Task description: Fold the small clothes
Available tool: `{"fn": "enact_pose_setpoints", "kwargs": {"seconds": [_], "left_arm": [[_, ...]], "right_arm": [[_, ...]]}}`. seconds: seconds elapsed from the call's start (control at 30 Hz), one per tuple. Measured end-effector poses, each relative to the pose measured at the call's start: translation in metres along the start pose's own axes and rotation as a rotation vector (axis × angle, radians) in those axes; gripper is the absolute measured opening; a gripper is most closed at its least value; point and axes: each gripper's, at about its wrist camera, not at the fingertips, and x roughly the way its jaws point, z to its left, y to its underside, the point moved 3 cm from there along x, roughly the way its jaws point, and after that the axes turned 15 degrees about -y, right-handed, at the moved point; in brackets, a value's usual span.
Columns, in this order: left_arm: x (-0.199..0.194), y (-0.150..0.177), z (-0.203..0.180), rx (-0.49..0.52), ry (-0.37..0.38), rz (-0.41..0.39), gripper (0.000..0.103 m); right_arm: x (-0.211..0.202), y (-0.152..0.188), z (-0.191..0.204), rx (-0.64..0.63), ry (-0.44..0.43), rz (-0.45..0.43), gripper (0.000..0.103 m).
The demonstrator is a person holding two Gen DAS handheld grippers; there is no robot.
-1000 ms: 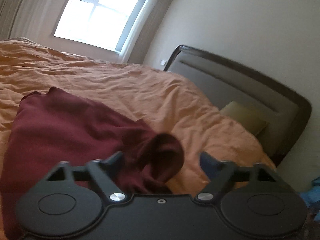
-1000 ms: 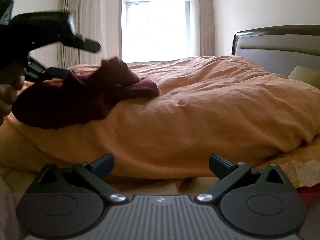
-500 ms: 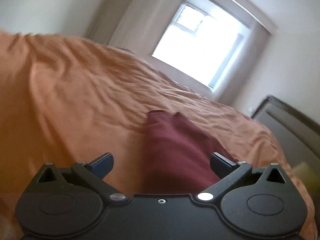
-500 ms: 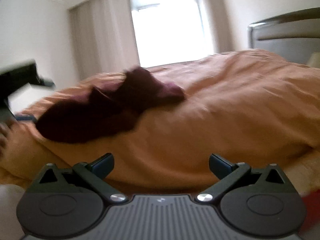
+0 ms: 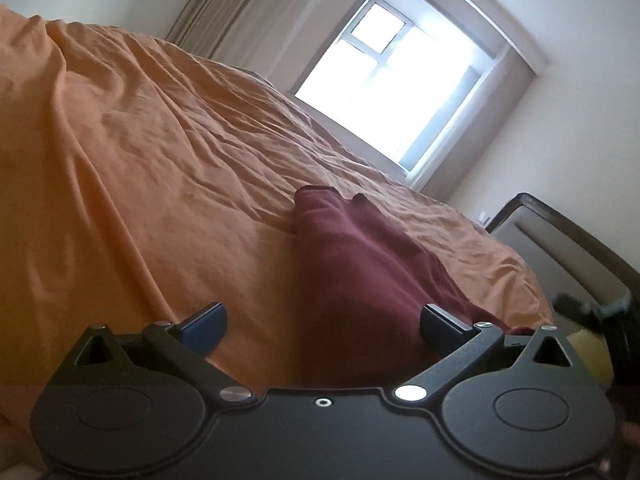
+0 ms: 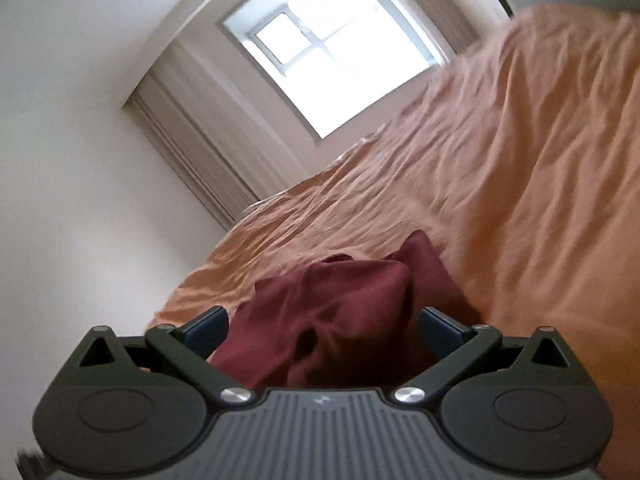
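Note:
A dark red garment [image 5: 352, 280] lies bunched on the orange bed cover [image 5: 152, 184]. In the left wrist view it runs away from me as a long strip, and my left gripper [image 5: 324, 324] stands open just above its near end, with the cloth between the spread fingers. In the right wrist view the same garment [image 6: 332, 320] is a crumpled heap right in front of my right gripper [image 6: 324, 326], which is open with the cloth lying between its fingers. Neither gripper holds anything.
The wrinkled orange bed cover [image 6: 520, 184] fills most of both views. A bright window [image 5: 400, 80] with curtains stands beyond the bed. A dark padded headboard [image 5: 568, 248] rises at the right, with the other gripper's blurred dark shape [image 5: 592, 312] near it.
My left gripper let go of the garment's folded end and swung left over it. My right gripper came from below the bed edge up close to the heap, tilting strongly.

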Motion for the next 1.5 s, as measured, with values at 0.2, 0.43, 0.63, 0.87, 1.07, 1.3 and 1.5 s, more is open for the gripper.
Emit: {"fn": "enact_pose_setpoints", "kwargs": {"seconds": [0.2, 0.43, 0.63, 0.87, 1.07, 1.3, 1.5], "left_arm": [[0.0, 0.001, 0.0, 0.009, 0.016, 0.008, 0.102], [0.002, 0.004, -0.003, 0.001, 0.089, 0.048, 0.101], [-0.003, -0.003, -0.008, -0.049, 0.145, 0.075, 0.098], [0.005, 0.0, -0.006, -0.045, 0.085, 0.105, 0.098], [0.009, 0.002, -0.008, -0.023, 0.074, 0.111, 0.098], [0.011, 0.003, -0.008, -0.014, 0.07, 0.11, 0.098], [0.01, 0.004, -0.008, -0.014, 0.068, 0.109, 0.099]], "right_arm": [[0.026, 0.001, -0.022, 0.067, 0.074, 0.054, 0.072], [0.036, -0.002, -0.025, -0.013, 0.093, 0.04, 0.014], [0.02, -0.026, -0.014, -0.148, 0.075, -0.071, 0.009], [0.025, -0.012, -0.044, -0.123, 0.142, 0.001, 0.014], [0.008, 0.0, -0.038, -0.152, 0.168, -0.036, 0.058], [-0.025, 0.029, 0.0, -0.363, 0.152, -0.051, 0.084], [-0.027, 0.074, 0.016, -0.574, 0.254, 0.017, 0.086]]}}
